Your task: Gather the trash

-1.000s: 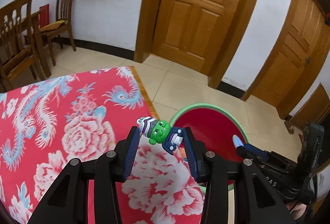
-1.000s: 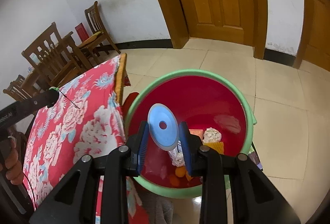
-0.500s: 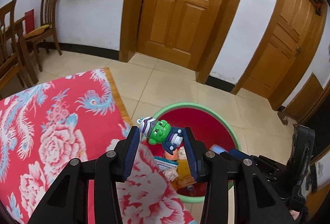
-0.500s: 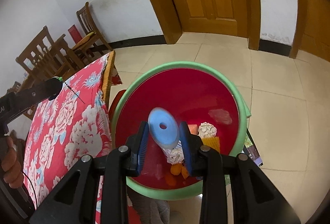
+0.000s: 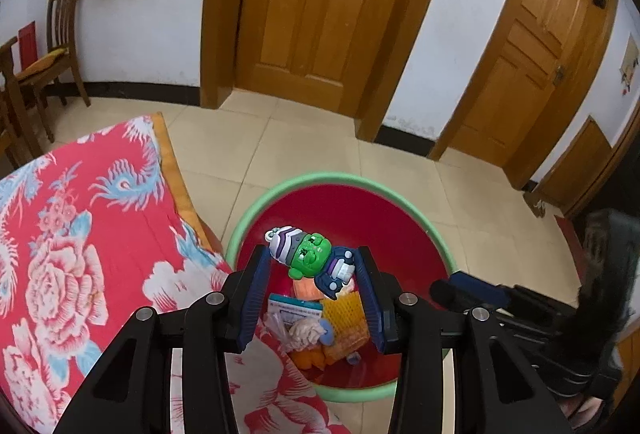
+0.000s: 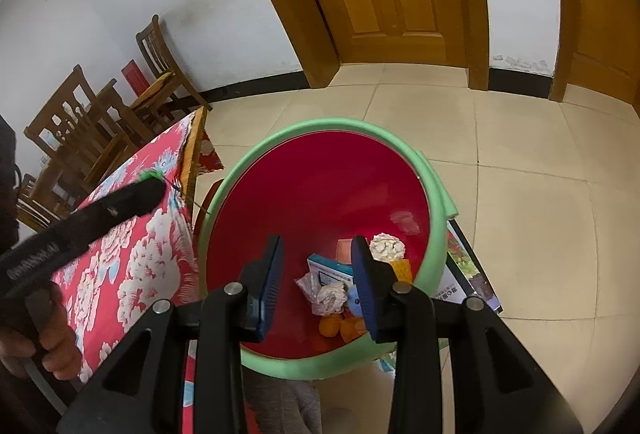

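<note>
Left wrist view: my left claw (image 5: 316,270) grips a small green-faced toy figure (image 5: 308,260) crosswise at the fingertips, its striped cap past one pad and its dark feet against the other, so it hangs clear above the red bin (image 5: 340,190) with the green rim.
Reason for the hold: I judge the tip grip lets the figure fall straight into the bin once the pads part.
Bin contents: a blue-and-white carton (image 5: 295,311), crumpled white paper (image 5: 306,330), a yellow mesh piece (image 5: 347,310) and orange scraps (image 5: 308,358) lie piled at the bottom, directly under the toy.
Right wrist view: my right claw (image 6: 318,274) stands parted and empty over the same bin (image 6: 320,126); its jaws have just been opening, and nothing is between them now. A pale blue disc (image 6: 354,298) lies among the rubbish below.
Counter: the red floral cloth (image 5: 80,234) covers the counter, whose edge sits just beside the bin, which I judge keeps the carry short.
Task stage: by my reading, the toy's drop is the step in hand.
</note>
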Demonstrator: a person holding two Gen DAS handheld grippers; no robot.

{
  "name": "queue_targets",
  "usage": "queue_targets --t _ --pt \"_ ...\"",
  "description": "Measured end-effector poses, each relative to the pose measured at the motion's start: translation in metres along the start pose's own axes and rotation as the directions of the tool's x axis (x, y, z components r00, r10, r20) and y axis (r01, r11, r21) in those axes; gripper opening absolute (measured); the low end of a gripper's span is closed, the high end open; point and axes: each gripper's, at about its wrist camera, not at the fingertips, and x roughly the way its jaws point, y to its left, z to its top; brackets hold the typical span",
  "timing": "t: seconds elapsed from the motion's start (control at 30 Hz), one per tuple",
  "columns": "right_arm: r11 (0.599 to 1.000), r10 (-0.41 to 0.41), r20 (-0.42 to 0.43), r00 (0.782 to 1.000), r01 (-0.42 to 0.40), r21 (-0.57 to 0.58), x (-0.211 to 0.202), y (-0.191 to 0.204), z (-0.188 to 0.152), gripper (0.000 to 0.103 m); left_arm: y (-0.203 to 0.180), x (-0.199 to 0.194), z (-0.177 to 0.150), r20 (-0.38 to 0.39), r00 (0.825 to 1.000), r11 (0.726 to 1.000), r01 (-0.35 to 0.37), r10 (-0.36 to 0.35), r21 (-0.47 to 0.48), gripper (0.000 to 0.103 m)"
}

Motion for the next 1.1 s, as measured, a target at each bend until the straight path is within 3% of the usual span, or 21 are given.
queue_targets --t 0.07,0.13,0.17,0.63,0.97,1.1 --pt "1.000 -0.005 -0.002 1.000 0.005 -0.001 0.000 -0.001 0.000 0.037 0.000 0.005 -0.001 -0.015 1.000 1.000 -0.011 0.011 0.000 0.047" --pt "1.000 -0.011 -0.002 1.000 0.011 -0.004 0.000 0.000 0.000 0.038 0.001 0.007 -0.002 -0.024 1.000 1.000 -0.018 0.018 -0.007 0.060" --pt "1.000 -0.012 -0.002 1.000 0.012 -0.004 -0.001 0.000 0.000 0.039 0.001 0.007 -0.003 -0.022 1.000 1.000 -0.020 0.019 -0.009 0.061" --pt "0.999 -0.004 0.021 1.000 0.004 -0.033 -0.019 0.021 -0.005 0.063 0.015 -0.029 -0.017 0.005 0.999 0.998 -0.041 0.041 -0.039 0.063" --pt "0.994 0.045 0.034 0.998 -0.042 -0.096 -0.037 0.065 -0.017 0.067 0.051 -0.075 -0.034 0.057 0.991 0.986 -0.116 0.123 -0.117 0.064" --pt "0.991 0.060 0.040 0.997 -0.055 -0.123 -0.045 0.083 -0.022 0.069 0.064 -0.094 -0.042 0.081 0.983 0.978 -0.153 0.166 -0.145 0.070"
